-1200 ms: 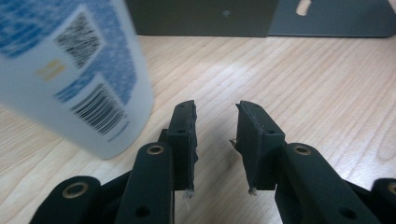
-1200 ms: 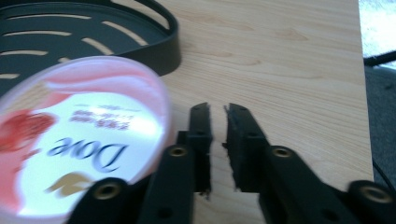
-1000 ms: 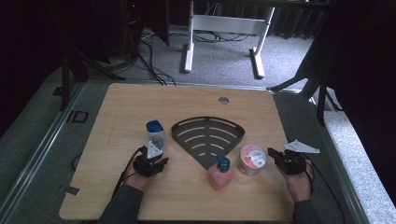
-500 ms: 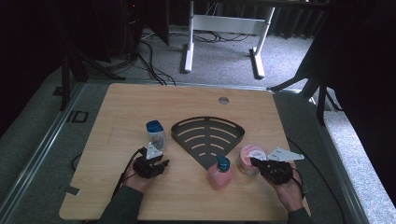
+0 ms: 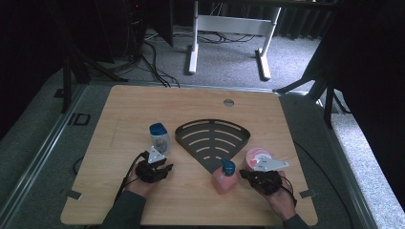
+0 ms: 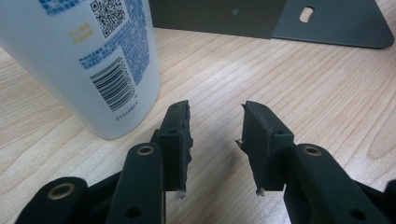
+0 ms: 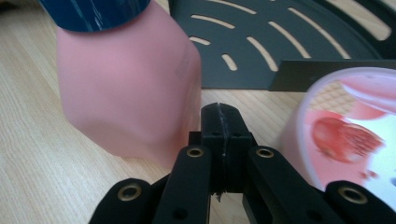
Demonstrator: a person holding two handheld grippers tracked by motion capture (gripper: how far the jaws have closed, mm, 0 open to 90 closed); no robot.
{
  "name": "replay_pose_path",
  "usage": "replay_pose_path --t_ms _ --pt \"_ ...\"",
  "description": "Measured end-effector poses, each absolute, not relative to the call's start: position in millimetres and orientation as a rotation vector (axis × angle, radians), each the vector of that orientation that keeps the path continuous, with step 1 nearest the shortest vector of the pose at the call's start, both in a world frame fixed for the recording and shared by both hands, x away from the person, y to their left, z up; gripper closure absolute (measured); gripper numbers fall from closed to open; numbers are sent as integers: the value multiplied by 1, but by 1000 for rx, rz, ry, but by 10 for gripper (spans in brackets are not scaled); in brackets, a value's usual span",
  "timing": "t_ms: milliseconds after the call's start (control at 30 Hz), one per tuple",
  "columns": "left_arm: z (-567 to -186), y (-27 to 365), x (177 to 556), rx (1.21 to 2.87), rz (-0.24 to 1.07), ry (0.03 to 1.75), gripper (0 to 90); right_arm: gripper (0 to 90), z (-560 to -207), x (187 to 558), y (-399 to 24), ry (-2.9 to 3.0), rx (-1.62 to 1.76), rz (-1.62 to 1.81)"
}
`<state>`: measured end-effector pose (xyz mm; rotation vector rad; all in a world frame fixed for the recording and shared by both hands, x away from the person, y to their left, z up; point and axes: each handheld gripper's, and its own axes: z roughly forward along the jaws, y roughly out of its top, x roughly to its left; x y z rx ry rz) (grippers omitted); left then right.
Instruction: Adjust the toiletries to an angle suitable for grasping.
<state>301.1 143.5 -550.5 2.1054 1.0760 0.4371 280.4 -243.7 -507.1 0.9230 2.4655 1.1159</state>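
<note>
- Resting on the wooden table, the left gripper sat just short of the white blue-capped bottle, jaws part open on nothing, having just widened
- Its own view revealed the bottle's barcode label
- The right gripper had jaws pressed together, empty, between the pink soap bottle and the pink tub, near the dark slotted rack

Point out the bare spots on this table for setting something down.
Bare wood: the table's far strip beyond the black rack, and the left side outside the white bottle. Crowded: near right, with pink bottle and pink tub.
</note>
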Motion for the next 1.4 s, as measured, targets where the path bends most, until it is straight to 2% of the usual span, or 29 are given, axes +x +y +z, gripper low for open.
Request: replay_pose_path --t_ms 233,1000,1400 --pt "-550 144 301 2102 436 1070 632 900 -514 285 -235 2512 884 1116" --pt "-546 146 290 2089 417 1039 663 900 -516 261 -194 2643 686 1169" --pt "-546 144 286 2103 412 1030 668 900 -518 274 -169 2666 634 1173"
